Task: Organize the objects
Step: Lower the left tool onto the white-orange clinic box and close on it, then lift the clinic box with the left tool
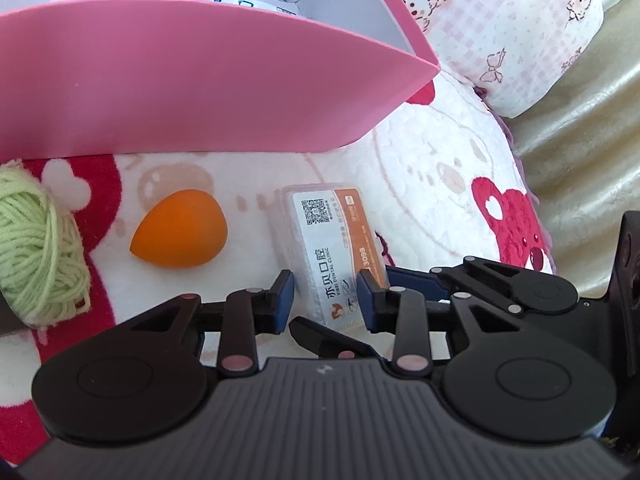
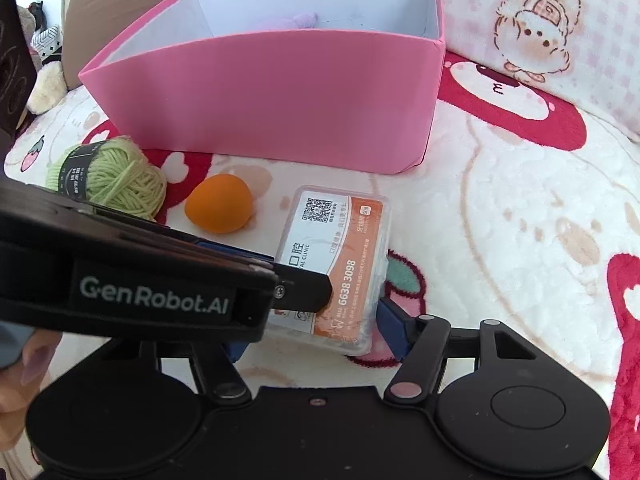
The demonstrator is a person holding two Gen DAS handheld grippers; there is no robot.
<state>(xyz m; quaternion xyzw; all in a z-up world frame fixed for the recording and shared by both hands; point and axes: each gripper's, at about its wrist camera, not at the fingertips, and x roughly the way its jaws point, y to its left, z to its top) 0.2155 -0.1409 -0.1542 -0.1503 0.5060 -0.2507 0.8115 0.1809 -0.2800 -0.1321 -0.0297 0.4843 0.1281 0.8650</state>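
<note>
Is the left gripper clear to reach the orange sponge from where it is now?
Probably yes: the left gripper sits at the clear plastic box, and only bare blanket lies between it and the orange sponge.

Cartoon blanket (image 2: 500,200), checked pillow (image 1: 516,32)

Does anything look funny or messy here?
Nothing is spilled or broken. The odd bit: both grippers, left and right, crowd around one small plastic box, while the yarn and orange sponge still lie outside the pink box.
</note>
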